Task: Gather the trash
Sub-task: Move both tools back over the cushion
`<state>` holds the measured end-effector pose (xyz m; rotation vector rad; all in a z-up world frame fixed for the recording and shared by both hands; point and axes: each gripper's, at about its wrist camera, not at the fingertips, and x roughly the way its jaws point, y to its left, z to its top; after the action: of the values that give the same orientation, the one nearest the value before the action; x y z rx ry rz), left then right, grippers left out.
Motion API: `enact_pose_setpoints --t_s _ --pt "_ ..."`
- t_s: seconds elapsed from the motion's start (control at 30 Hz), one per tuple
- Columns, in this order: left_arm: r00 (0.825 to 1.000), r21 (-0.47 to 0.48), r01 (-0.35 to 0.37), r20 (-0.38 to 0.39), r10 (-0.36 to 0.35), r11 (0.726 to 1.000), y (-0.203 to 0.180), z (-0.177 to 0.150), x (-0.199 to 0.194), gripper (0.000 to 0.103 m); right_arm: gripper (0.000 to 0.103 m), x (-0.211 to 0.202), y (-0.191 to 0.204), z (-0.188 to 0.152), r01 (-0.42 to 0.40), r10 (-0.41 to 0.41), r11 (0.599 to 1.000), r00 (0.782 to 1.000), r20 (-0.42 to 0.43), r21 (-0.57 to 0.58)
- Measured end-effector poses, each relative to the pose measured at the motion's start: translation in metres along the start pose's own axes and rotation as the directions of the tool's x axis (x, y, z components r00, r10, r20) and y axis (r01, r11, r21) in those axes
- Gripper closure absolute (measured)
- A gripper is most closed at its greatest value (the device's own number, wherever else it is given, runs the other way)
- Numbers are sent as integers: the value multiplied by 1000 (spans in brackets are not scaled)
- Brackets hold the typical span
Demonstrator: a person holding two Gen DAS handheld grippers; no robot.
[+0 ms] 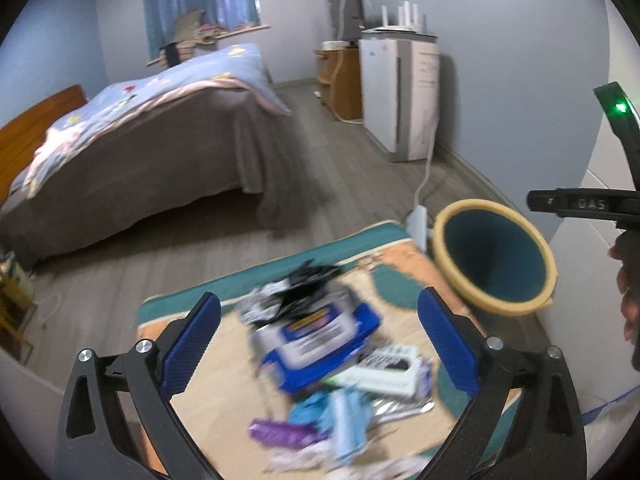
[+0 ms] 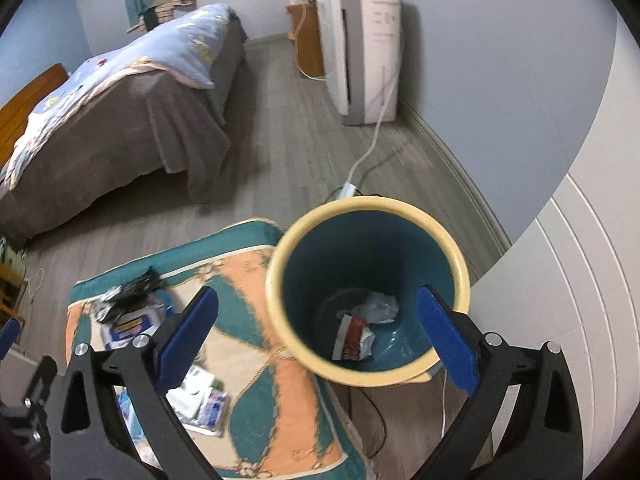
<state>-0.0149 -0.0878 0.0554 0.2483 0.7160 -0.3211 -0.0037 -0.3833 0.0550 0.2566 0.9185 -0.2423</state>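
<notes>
Left tool (image 1: 318, 340) is released, jaws spread wide, nothing between the blue pads; it points down at the trash pile (image 1: 320, 360) lying on the patterned teal-and-orange table (image 1: 188, 364). Directly ahead of the left tool, between its fingers in the view: a blue-and-white wipes pack (image 1: 316, 340), with a black crumpled wrapper (image 1: 304, 280) beyond it. Nearer the tool: a purple wrapper (image 1: 280, 434), light blue packets (image 1: 344, 420) and a white-and-green box (image 1: 380, 380). This view is motion-blurred, so finer detail is unreadable. The trash bin (image 1: 496, 256), yellow rim and teal inside, stands ahead and to the right of the left tool, just beside the table edge. Right tool (image 2: 318, 336) is also released, jaws wide, holding nothing; it hangs above the bin (image 2: 368, 292), whose opening sits between its fingers toward the right one. Inside the bin: a red-and-white wrapper (image 2: 354, 338) and a crumpled clear plastic piece (image 2: 380, 308) on the bottom. The table (image 2: 256, 380) with remaining trash lies left of the right tool. A bed (image 2: 120, 100) and a white appliance (image 2: 360, 48) stand well beyond on the wood floor (image 2: 288, 160).
</notes>
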Motion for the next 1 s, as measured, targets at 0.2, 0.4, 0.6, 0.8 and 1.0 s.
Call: enact_pose_setpoints --t_s 0.2,0.4,0.6,0.8,1.0 --pt "998 -47 -63 -10 62 997 42 -27 -20 5 6 -8 32 -16 -14 14 999 1000 11 -34" --pt "994 -100 -109 -37 106 989 75 -55 -27 5 6 -13 65 -35 -7 8 995 1000 18 -96" --pt "988 -102 -148 -54 143 984 95 -74 -22 5 6 -12 95 -52 -6 5 987 1000 -4 -161" --pt "988 -174 -131 -103 114 976 108 -90 -9 5 6 0 125 -70 -43 34 977 998 -48 -207" --pt "986 -184 -139 -121 118 973 112 -100 -3 5 6 25 142 -88 -57 35 972 994 -100 -227"
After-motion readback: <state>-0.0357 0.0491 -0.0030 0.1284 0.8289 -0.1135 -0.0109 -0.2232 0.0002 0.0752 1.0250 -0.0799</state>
